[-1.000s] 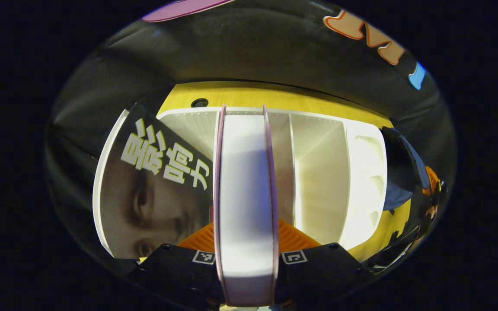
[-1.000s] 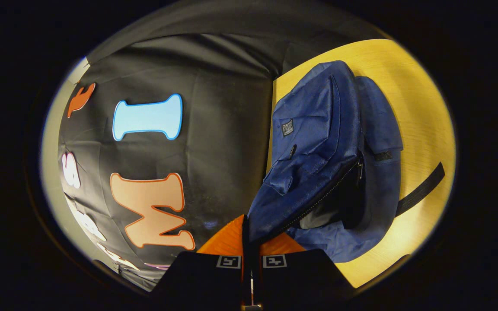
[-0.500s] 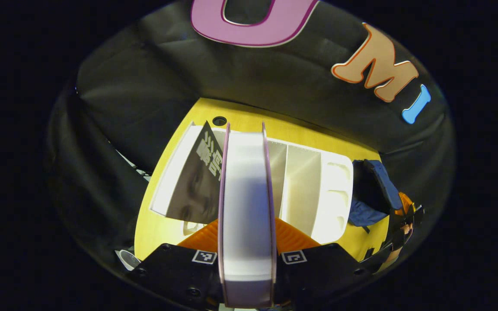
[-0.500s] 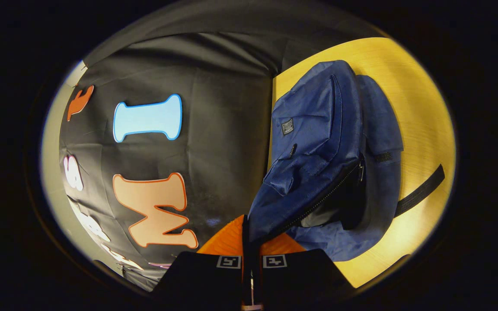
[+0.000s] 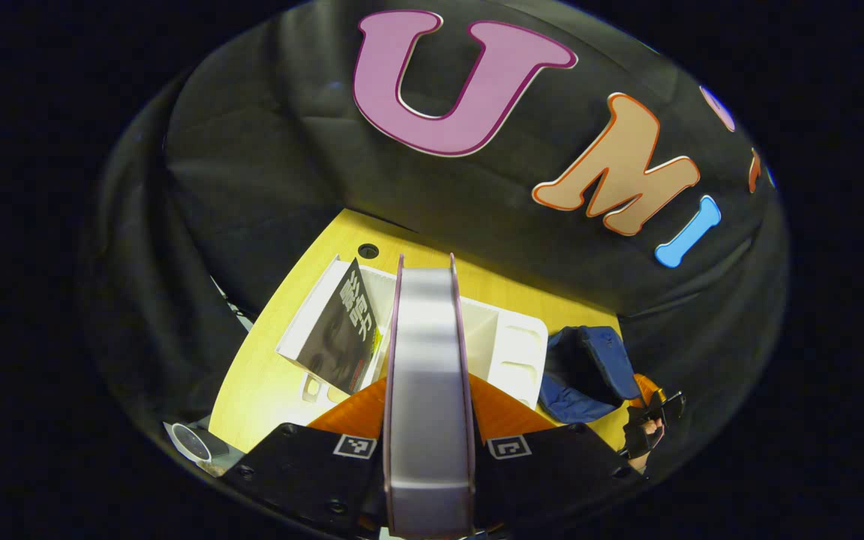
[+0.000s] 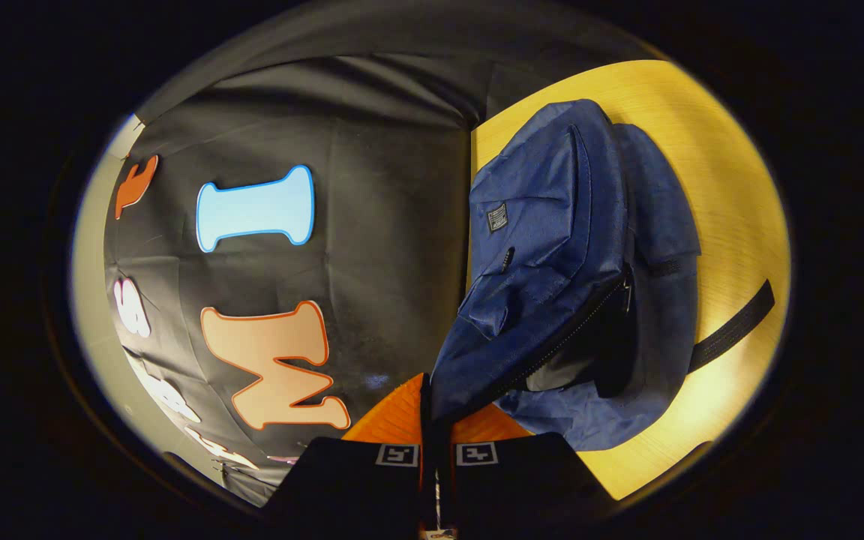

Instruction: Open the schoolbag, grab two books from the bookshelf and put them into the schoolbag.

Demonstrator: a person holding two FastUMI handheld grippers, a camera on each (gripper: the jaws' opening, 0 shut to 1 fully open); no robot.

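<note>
Lifted clear since a second ago, the pink-edged book (image 5: 428, 390) now rides high above the white bookshelf (image 5: 511, 352), clamped between the left gripper (image 5: 429, 442) fingers. Across the counter (image 6: 724, 217), the right gripper (image 6: 435, 450) fingers are pressed together on the blue schoolbag (image 6: 567, 247) flap, holding the zip mouth agape. Best swing the book rightward, spine low, entering that dark opening squarely. Room above the counter looks free; the booth wall stands close behind.
</note>
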